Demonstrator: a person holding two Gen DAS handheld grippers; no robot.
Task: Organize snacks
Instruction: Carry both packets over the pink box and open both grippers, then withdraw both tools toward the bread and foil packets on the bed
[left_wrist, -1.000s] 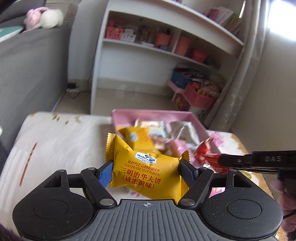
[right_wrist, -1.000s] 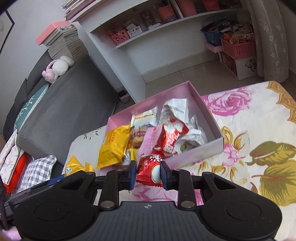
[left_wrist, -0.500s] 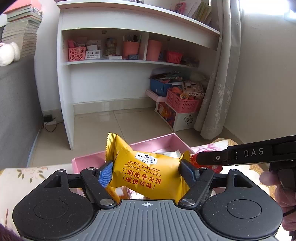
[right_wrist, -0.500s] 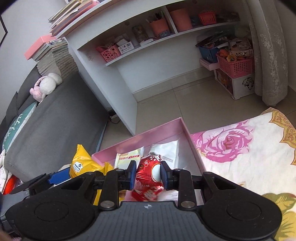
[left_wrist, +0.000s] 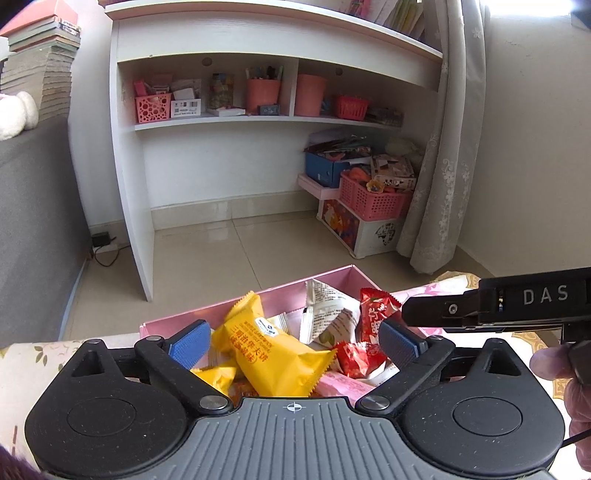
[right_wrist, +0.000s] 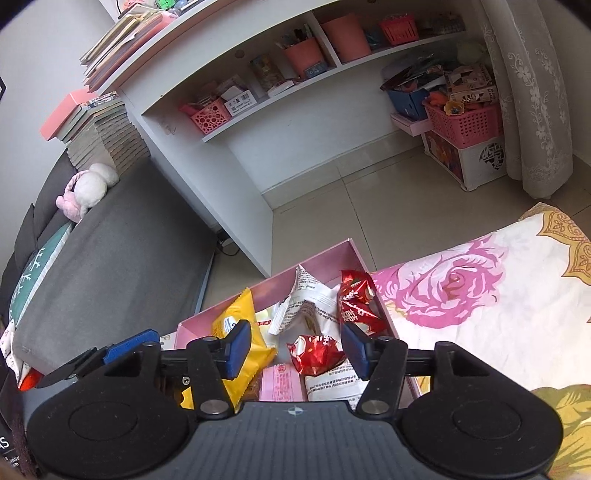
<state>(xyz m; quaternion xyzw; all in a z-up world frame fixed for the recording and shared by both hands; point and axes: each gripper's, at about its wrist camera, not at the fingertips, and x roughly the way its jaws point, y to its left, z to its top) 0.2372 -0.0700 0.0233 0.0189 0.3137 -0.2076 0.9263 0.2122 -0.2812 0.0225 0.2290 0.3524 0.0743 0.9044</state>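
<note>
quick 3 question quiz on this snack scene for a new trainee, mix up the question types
1. True or false: the left gripper is clamped on the yellow waffle sandwich packet.
2. Multiple choice: where does the small red candy packet lie? A) on the flowered cloth B) inside the pink box C) between shut fingers
3. Fill in: the fingers of the right gripper are ____.

Key:
1. False. Its fingers are spread wide and the packet lies loose in the box.
2. B
3. open
</note>
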